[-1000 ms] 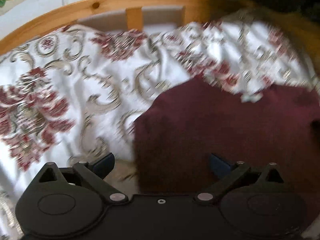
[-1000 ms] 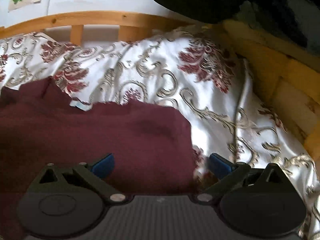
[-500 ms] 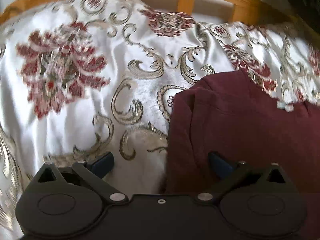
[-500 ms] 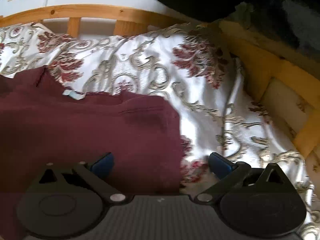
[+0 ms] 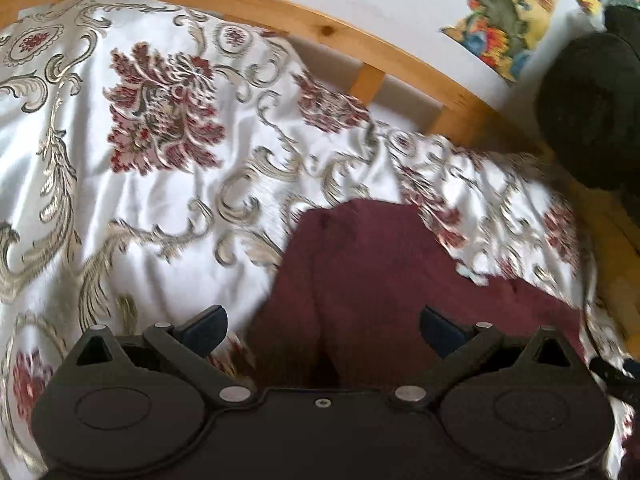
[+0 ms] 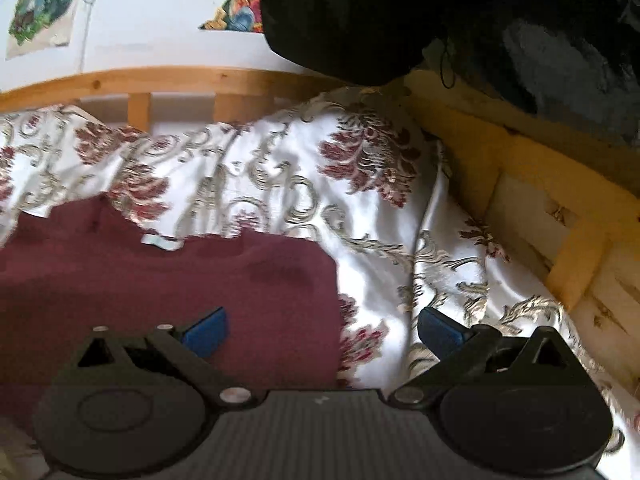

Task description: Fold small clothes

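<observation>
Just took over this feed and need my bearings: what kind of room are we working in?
Most likely a bedroom. A wooden bed frame borders a patterned bedspread where the maroon garment lies, and colourful pictures hang on the white wall behind.

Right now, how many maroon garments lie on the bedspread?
1. The maroon garment lies flat on the bedspread, between both open claws; others may be hidden outside the views.
</observation>
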Action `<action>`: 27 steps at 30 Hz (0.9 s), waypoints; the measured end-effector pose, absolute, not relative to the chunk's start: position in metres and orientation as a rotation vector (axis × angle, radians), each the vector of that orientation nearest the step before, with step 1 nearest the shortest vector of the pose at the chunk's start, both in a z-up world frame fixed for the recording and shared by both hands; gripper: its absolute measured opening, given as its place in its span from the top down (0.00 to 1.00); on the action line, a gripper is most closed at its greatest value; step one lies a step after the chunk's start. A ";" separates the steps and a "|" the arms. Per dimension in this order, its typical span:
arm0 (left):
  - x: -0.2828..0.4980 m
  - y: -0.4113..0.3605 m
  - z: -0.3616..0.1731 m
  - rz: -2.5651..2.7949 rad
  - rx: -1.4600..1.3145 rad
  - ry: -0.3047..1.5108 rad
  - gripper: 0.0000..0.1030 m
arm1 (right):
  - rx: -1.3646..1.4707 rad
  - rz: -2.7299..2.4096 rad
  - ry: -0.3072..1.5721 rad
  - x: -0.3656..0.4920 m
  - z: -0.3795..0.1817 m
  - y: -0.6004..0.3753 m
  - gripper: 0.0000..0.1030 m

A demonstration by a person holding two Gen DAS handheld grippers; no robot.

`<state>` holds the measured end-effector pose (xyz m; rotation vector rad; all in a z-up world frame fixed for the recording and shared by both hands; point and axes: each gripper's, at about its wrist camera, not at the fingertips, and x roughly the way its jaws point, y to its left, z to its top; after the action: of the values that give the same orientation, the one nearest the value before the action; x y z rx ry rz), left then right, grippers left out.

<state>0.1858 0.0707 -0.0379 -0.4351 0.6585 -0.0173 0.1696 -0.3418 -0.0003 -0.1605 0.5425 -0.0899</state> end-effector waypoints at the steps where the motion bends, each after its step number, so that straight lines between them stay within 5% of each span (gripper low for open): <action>1: 0.184 0.066 -0.038 -0.022 -0.436 0.673 0.01 | -0.148 -0.067 0.538 0.164 0.002 -0.338 0.00; 11: 0.174 0.054 -0.067 0.043 -0.432 0.817 0.01 | -0.169 0.097 0.596 0.155 -0.019 -0.295 0.00; 27: 0.161 0.052 -0.084 -0.018 -0.347 0.750 0.01 | -0.223 0.126 0.687 0.165 -0.055 -0.282 0.00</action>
<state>0.1608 0.0516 -0.0844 -0.3467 0.7503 -0.0184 0.1648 -0.2824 -0.0555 -0.2230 0.6869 0.1255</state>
